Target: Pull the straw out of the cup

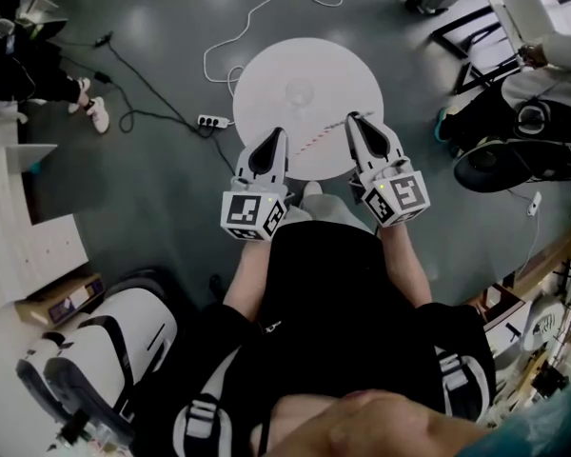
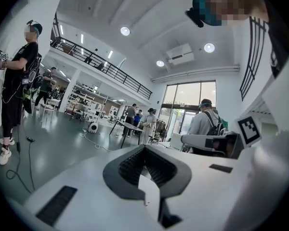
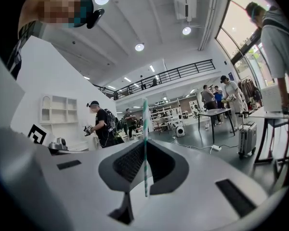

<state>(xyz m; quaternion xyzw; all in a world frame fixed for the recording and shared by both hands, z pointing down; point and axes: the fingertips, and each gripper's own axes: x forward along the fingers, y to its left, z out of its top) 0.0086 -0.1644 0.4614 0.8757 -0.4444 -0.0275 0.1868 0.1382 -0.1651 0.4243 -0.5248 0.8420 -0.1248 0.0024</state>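
Nearest, black-and-white square markers are carried on both grippers' cubes. The left gripper is held with its jaws together; whether anything is pinched there cannot be told. The right gripper is clamped on the striped straw, which is held over the round white table and slants toward 8 o'clock. At 12 o'clock from the grippers, a faint clear ring, possibly the cup, is seen on the table. A power strip lies on the floor at the table's 9 o'clock.
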